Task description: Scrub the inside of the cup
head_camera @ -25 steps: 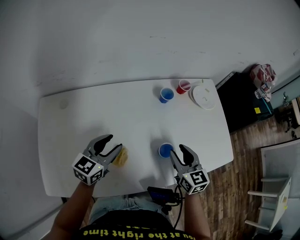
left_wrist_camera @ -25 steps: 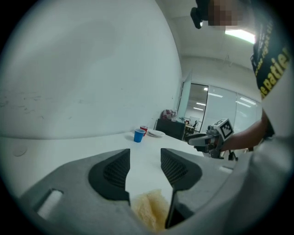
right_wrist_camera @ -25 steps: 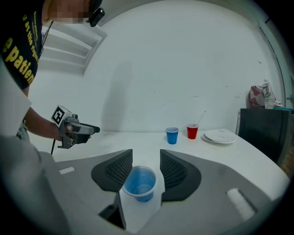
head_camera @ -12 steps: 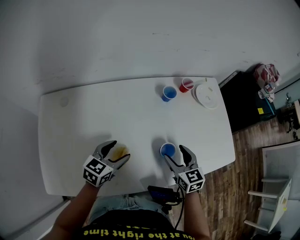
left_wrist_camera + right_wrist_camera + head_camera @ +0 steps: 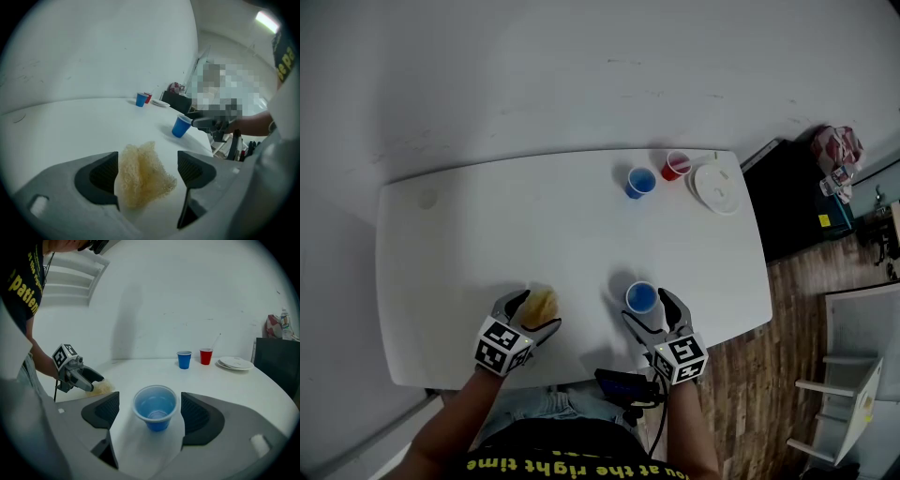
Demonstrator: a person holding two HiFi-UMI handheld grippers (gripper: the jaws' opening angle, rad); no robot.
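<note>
- Standing wide apart, the jaws of the left gripper [image 5: 147,171] had just been opening. A pale yellow, fibrous scrubbing sponge [image 5: 140,176] lay between them on the white table [image 5: 487,225], with neither pad pressing it (one edge sat close to a pad).
- The right gripper [image 5: 150,413] likewise had its jaws spread wide, having just been opening. A small blue plastic cup [image 5: 155,407] stood upright between them, with a clear gap on each side.
- That cup stood mouth up near the table's front edge, to the right of the sponge and apart from it.
- Near the far right corner stood a second blue cup [image 5: 639,181], a red cup [image 5: 677,166] just beside it, and white plates [image 5: 717,187] next to the red one.
</note>
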